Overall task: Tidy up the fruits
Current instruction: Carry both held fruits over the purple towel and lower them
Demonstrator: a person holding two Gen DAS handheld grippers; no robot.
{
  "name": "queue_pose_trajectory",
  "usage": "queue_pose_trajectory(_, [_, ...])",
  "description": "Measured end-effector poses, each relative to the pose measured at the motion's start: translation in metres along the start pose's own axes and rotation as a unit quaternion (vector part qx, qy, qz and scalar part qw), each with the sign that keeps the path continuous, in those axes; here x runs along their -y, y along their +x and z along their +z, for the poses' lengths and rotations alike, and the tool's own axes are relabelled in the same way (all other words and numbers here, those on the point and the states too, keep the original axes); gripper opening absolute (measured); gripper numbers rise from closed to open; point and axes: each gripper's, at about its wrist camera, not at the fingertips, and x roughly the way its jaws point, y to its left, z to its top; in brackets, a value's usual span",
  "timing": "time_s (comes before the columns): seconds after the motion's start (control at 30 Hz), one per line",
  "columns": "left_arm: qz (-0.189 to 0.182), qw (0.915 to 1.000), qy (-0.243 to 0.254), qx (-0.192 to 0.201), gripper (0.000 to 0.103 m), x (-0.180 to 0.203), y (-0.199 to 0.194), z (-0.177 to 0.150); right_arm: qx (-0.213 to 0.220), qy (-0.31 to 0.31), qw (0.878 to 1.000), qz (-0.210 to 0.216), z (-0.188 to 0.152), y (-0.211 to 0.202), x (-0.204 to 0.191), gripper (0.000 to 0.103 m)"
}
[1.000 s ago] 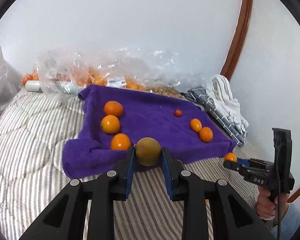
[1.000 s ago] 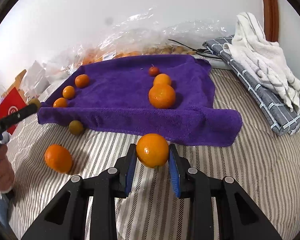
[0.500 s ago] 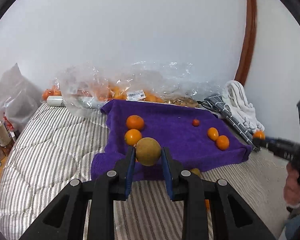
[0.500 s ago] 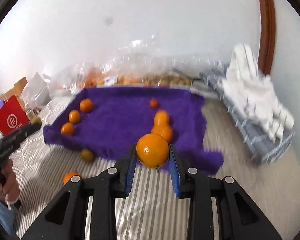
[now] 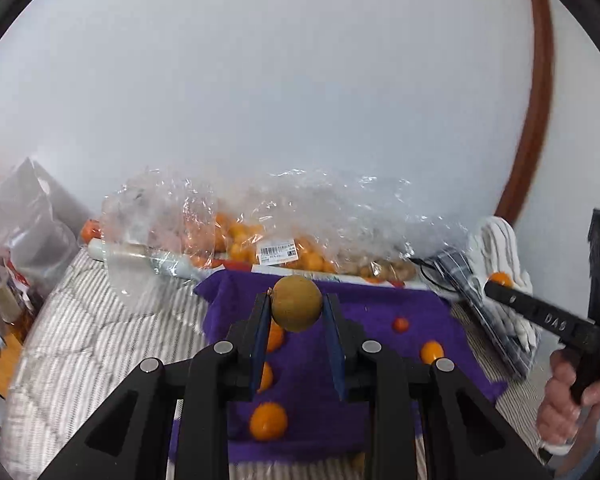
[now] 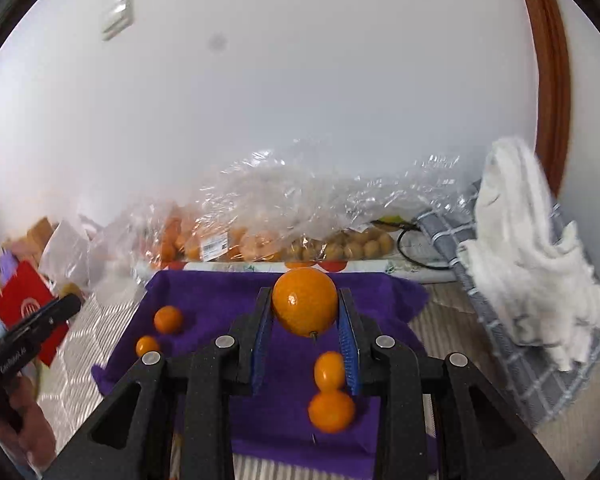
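My left gripper [image 5: 297, 308] is shut on a brownish-green round fruit [image 5: 297, 302] and holds it above the purple towel [image 5: 364, 312]. My right gripper [image 6: 305, 311] is shut on an orange [image 6: 305, 301], also raised above the purple towel [image 6: 212, 296]. Several oranges lie on the towel: one near its front edge in the left wrist view [image 5: 268, 421], two under my right fingers [image 6: 331, 411], two at its left [image 6: 168, 319]. A small red fruit [image 5: 401, 324] lies further back. The right gripper also shows in the left wrist view [image 5: 500, 280].
Clear plastic bags of oranges and brown fruit [image 5: 276, 240] lie along the wall behind the towel. A white cloth on a grey checked cloth [image 6: 532, 280] is at the right. Bottles [image 5: 0, 292] and a red bag [image 6: 28, 308] stand off the bed's left side.
Both grippers have risen and moved forward over the towel, still holding their fruits. The view tilted up toward the wall.
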Motion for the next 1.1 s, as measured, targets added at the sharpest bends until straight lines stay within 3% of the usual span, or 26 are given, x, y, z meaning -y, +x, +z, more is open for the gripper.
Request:
queue_pose_trajectory(0.13, [0.006,0.9999,0.001,-0.008,0.025,0.0,0.029,-0.014,-0.032,0.008,0.999,0.004,-0.001,0.043,0.012,0.031])
queue_pose_trajectory(0.3, [-0.014,0.9994,-0.02,-0.023,0.025,-0.012,0.045,-0.034,-0.069,0.013,0.998,0.0,-0.015,0.088,0.031,0.031])
queue_pose_trajectory(0.43, [-0.008,0.9997,0.002,-0.021,0.025,-0.008,0.048,-0.042,-0.116,0.021,0.993,-0.005,-0.028,0.12,0.037,0.031])
queue_pose_trajectory(0.53, [-0.018,0.9992,-0.004,-0.035,0.025,-0.008,0.054,-0.043,-0.122,0.017,0.992,-0.018,-0.031,0.123,0.037,0.031])
queue_pose_trajectory(0.8, [-0.001,0.9975,0.016,-0.068,0.025,0.001,0.066,-0.048,-0.138,0.033,0.99,-0.019,-0.038,0.129,0.043,0.032])
queue_pose_trajectory(1.1, [0.019,0.9924,0.04,-0.115,0.025,0.013,0.079,-0.056,-0.101,0.023,0.994,-0.03,-0.047,0.092,0.039,0.048])
